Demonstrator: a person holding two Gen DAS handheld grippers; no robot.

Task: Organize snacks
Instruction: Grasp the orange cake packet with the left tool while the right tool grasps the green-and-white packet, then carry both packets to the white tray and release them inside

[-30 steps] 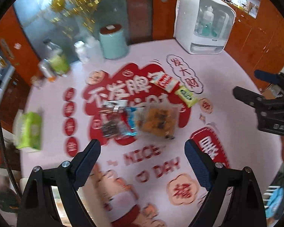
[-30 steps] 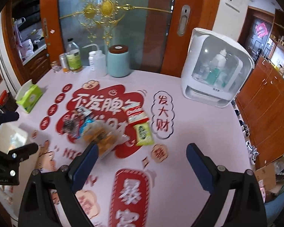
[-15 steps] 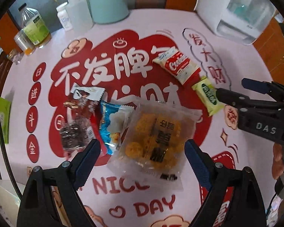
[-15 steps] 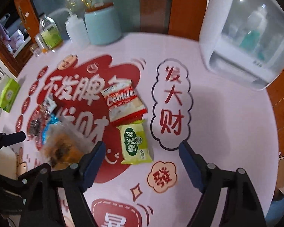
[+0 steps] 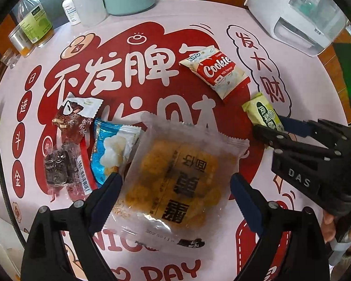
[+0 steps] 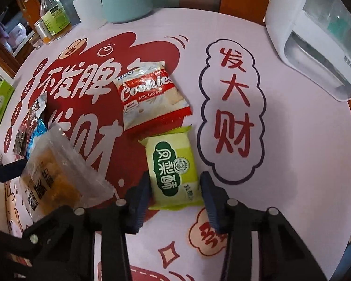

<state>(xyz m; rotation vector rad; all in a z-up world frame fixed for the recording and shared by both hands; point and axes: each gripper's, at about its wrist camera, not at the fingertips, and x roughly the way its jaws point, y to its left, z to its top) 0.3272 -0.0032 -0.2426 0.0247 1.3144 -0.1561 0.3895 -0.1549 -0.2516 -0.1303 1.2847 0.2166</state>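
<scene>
Both grippers have dropped close over the snacks since a second ago. My left gripper straddles the clear golden pastry packet, jaws spread and opening, pads not yet touching it. My right gripper brackets the green pineapple-cake packet, jaws closing, a sliver of gap still showing on each side. I judge each packet is taken across its short width for a firm pinch. The cookie packet lies just beyond the green one; bare tablecloth to the right gives room.
</scene>
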